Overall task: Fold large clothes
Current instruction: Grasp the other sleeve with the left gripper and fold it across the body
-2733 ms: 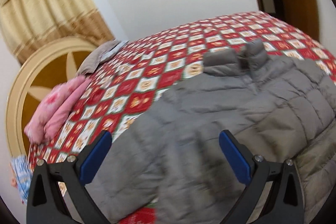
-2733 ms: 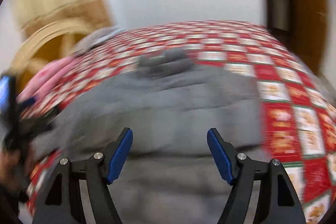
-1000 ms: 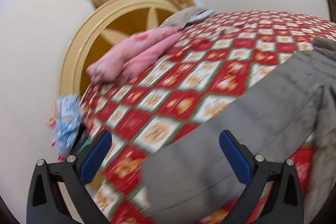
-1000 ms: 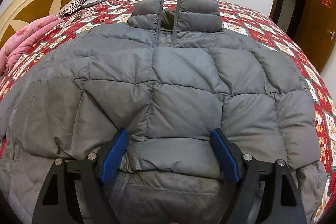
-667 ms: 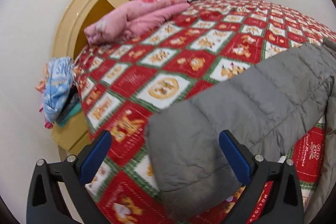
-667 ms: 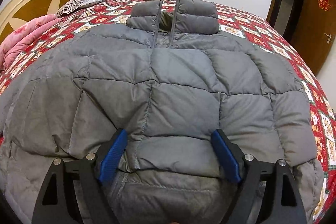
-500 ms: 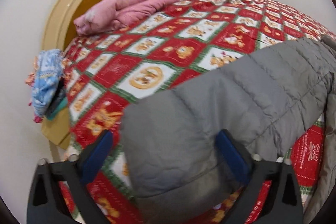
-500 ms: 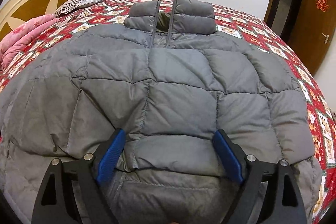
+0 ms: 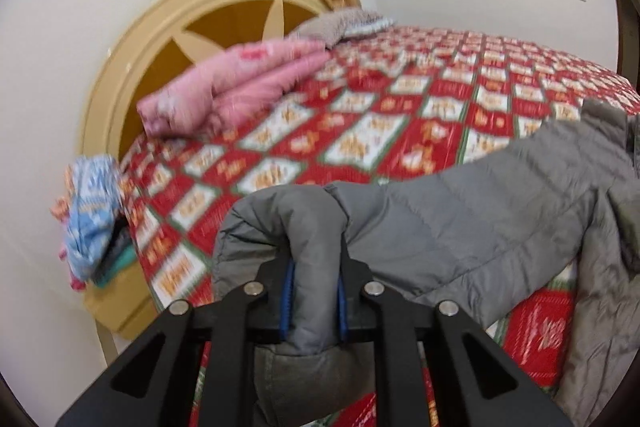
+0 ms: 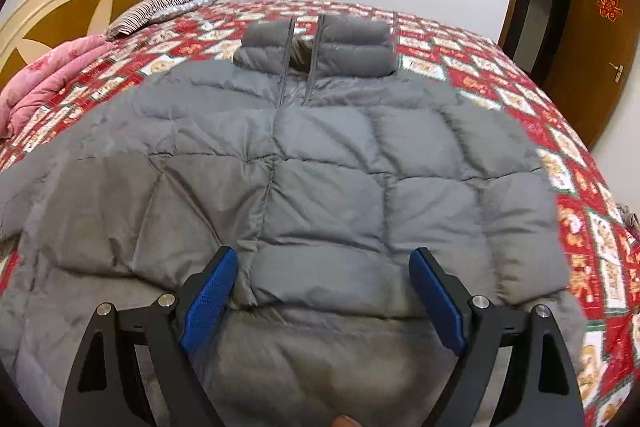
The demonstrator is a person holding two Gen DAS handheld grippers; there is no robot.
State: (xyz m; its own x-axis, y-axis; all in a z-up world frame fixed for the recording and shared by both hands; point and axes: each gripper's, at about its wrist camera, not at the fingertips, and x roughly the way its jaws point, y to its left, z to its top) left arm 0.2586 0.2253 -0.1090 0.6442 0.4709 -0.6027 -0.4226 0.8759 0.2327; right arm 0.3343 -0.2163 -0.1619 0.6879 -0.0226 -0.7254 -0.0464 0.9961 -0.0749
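A grey puffer jacket (image 10: 320, 167) lies face up on the red patterned bed, collar at the far end. In the left wrist view its left sleeve (image 9: 460, 227) stretches across the quilt. My left gripper (image 9: 313, 279) is shut on the sleeve cuff (image 9: 288, 227), which bunches up between the blue pads and is lifted off the bed. My right gripper (image 10: 324, 291) is open just above the jacket's lower front, near the hem, holding nothing.
The red and white quilt (image 9: 360, 131) covers the bed. A folded pink blanket (image 9: 228, 87) and a striped pillow (image 10: 160, 7) lie by the round headboard (image 9: 132, 67). A pile of clothes (image 9: 90, 211) sits on a stand at the left. A brown door (image 10: 588, 39) is at the right.
My left gripper has closed on the sleeve cuff and raised it; before it was open around the cuff. My right gripper has stayed open over the jacket's hem, barely moving.
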